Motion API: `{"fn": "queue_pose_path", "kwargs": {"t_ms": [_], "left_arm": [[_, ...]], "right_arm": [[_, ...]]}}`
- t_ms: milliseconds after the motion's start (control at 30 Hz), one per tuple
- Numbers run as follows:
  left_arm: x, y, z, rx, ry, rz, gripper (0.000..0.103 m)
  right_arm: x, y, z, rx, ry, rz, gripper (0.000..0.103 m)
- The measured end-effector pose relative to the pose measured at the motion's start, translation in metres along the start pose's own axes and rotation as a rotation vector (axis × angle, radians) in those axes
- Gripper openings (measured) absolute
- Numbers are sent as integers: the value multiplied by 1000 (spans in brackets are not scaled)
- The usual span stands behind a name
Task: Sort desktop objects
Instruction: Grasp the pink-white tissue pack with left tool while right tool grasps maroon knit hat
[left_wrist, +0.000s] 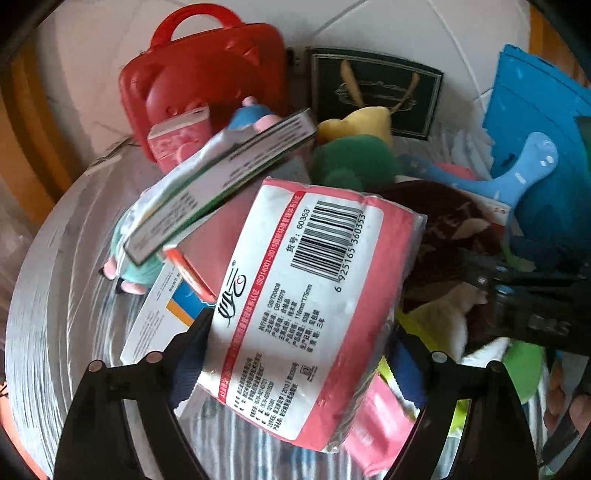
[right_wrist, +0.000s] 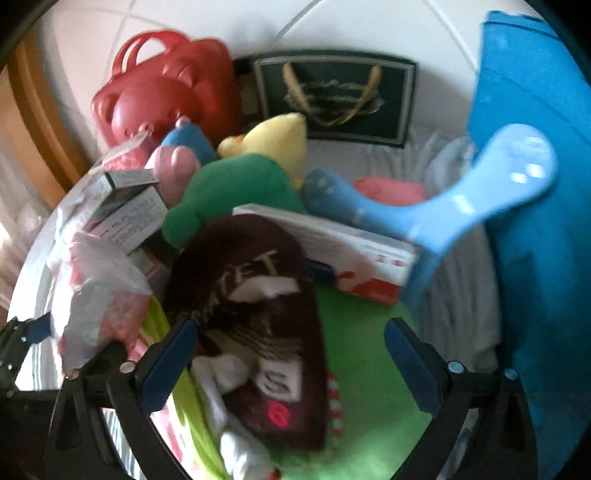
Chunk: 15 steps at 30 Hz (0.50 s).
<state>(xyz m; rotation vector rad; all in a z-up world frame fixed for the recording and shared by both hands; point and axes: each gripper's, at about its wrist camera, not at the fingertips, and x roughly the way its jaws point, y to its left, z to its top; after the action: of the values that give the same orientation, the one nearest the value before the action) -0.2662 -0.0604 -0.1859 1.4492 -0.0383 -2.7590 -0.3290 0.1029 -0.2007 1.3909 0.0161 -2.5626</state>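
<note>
A pink and white tissue pack (left_wrist: 306, 295) with a barcode lies on top of a pile of objects. My left gripper (left_wrist: 303, 321) is open and straddles it, with a blue pad near each side of the pack. In the right wrist view a brown plush toy (right_wrist: 255, 314) with white lettering lies on a green cloth (right_wrist: 365, 343). My right gripper (right_wrist: 290, 325) stands open around it; its left pad is close to the plush, and green cloth shows between the plush and its right pad. The right gripper (left_wrist: 524, 299) also shows as a black shape at the right of the left wrist view.
Behind the pile stand a red plastic case (left_wrist: 207, 74), a dark green gift bag (left_wrist: 373, 92) and a blue bin (right_wrist: 535, 184). A green-edged box (left_wrist: 221, 184), a green plush (right_wrist: 236, 192), a yellow plush (right_wrist: 280, 140) and a light blue plastic piece (right_wrist: 480, 199) crowd the pile.
</note>
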Motion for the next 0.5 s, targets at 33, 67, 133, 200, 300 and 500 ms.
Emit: {"fn": "queue_pose_path", "kwargs": {"t_ms": [33,67,133,200,300,500], "left_arm": [[1,3,0,-5,5,0,86],[0,4,0,-11,6,0,86],[-3,5,0,-13,4,-1,86],[-11,4,1,-11,-12,1,86],[-31,4,2,-18,-47,-12,86],[-92,8,2,-21,-167,-10,86]], "right_arm": [[7,3,1,-9,19,4,85],[13,5,1,-15,41,8,60],[23,10,-1,-25,75,4,31],[14,16,-2,-54,51,-6,18],[-20,25,0,-80,-17,13,14],[-99,42,9,-107,-185,31,14]]}}
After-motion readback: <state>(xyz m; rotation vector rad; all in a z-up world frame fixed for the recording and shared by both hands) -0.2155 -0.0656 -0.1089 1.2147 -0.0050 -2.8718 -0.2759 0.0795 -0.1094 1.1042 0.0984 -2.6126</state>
